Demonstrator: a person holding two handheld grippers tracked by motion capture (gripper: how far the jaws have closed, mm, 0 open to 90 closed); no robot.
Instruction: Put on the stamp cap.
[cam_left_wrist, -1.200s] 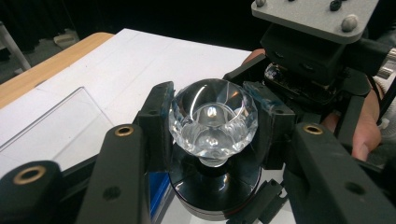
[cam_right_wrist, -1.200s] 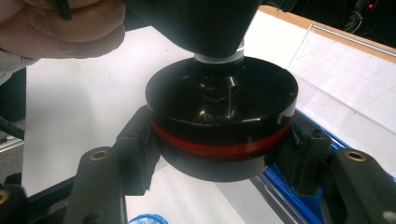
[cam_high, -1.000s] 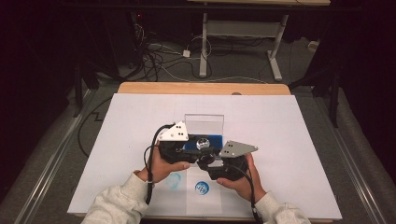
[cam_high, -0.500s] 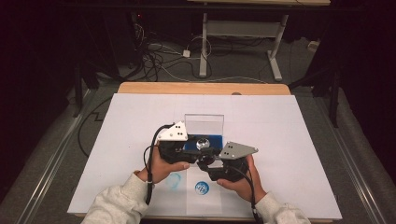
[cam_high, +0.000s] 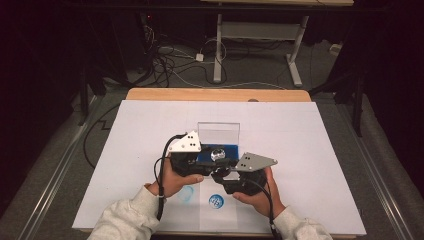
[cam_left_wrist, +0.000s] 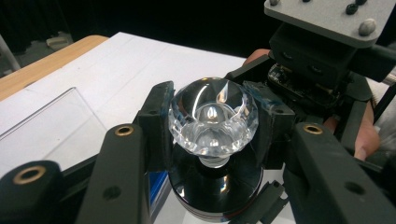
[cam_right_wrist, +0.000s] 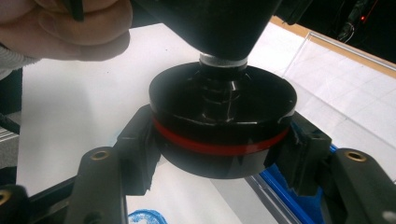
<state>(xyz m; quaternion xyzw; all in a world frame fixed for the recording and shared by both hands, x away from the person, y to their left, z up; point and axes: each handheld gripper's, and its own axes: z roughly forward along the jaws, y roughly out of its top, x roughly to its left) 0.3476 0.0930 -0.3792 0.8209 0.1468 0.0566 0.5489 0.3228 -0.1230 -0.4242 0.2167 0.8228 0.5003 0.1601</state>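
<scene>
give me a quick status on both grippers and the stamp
Left gripper shut on crystal knob. Right gripper shut on black base. Stamp held over table, nothing blocking.

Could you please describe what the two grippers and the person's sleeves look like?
Both grippers, left and right, are black with blocky jaws bearing brass-ringed holes. Each carries a grey three-cornered plate with dark screws and trails a black cable. The sleeves are light grey, ribbed at the cuff.

Setting: lab or test room. White-covered desk (cam_high: 150, 150) at centre; loose cables (cam_high: 170, 60) on grey floor, top; bare metal table frame (cam_high: 260, 35), upper middle.
</scene>
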